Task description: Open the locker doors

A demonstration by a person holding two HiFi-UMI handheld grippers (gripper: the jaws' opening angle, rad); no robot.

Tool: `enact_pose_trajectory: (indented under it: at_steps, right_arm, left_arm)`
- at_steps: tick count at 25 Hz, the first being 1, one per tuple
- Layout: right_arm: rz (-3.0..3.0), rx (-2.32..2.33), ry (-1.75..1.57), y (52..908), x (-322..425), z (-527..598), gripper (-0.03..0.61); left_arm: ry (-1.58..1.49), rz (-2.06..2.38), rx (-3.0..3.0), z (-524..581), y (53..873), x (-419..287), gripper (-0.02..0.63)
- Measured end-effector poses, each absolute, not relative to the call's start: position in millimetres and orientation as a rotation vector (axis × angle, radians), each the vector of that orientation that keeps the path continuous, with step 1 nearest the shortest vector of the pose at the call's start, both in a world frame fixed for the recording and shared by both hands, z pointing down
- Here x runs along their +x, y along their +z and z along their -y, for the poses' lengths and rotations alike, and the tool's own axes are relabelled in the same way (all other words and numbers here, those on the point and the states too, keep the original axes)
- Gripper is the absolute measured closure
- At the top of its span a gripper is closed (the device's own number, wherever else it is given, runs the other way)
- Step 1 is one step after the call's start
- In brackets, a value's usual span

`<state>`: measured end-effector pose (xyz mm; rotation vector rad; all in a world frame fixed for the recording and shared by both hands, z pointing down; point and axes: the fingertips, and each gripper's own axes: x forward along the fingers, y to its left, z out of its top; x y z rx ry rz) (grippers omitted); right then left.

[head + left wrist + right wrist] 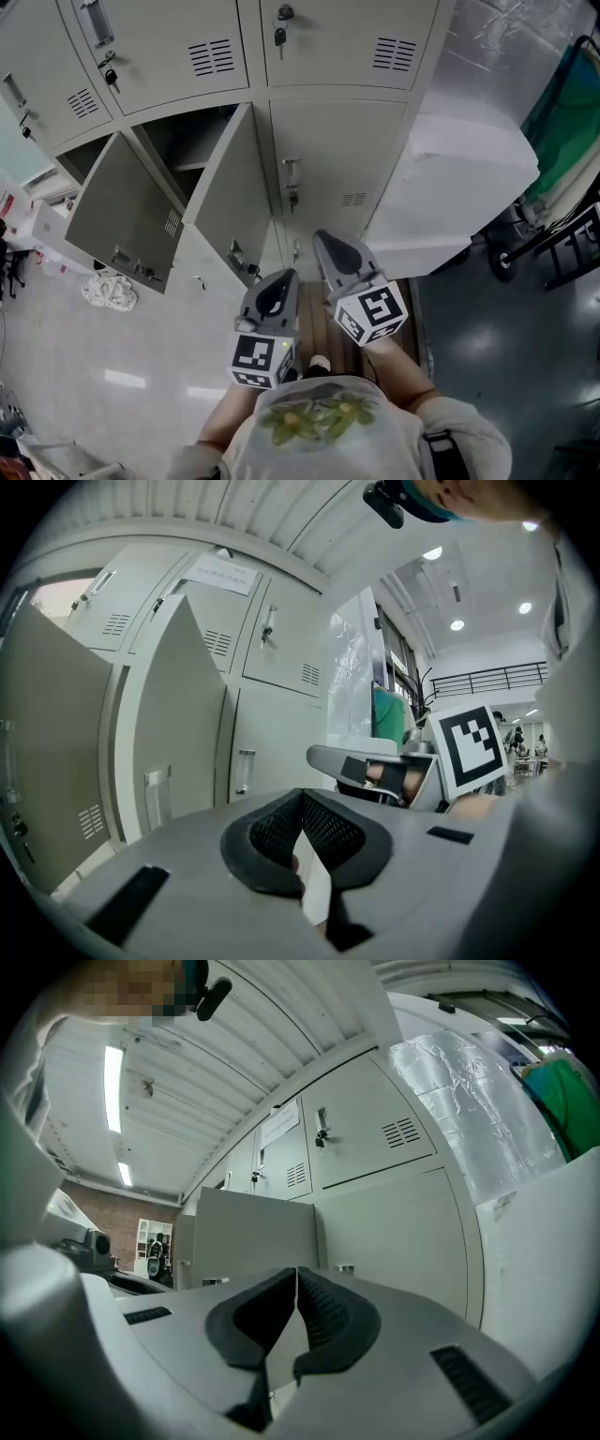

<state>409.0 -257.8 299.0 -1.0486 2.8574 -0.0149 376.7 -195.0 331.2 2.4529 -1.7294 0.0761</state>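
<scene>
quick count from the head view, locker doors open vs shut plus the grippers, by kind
open locker doors: 2
shut locker doors in clear view: 4
grippers, left gripper and right gripper: 2
total: 8

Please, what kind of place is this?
Most likely a locker area inside a large workshop or warehouse. Grey metal lockers with keys in their doors stand in a row, the floor is bare and glossy, and the ceiling is high ribbed metal with strip lights.
</scene>
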Motion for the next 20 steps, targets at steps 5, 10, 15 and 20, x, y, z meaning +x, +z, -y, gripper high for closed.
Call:
enact_pose_trajectory:
  at_steps: [5, 10, 15, 20]
  right_arm:
    - [-2.885, -1.050, -0.039, 309.1, 399.9, 274.6, 0.546]
    - [-2.927, -1.024, -0.036, 314.1, 388.5, 290.7, 0.546]
    - [-2.977, -1.002, -0.034, 323.0, 377.7, 304.8, 0.546]
    - [-3.023, -0.983, 0.001, 326.6, 366.4, 316.7, 0.487]
  left_arm:
    - [0.095, 1.758, 2.428, 204.3, 335.5, 371.1, 0.586]
    - [0.108, 1.755, 2.424, 214.3, 337.9, 373.0, 0.586]
    - [0.110, 1.755, 2.402, 223.1, 345.3, 373.5, 0.586]
    - [0.115, 1.771, 2.373, 229.8, 349.7, 370.4, 0.586]
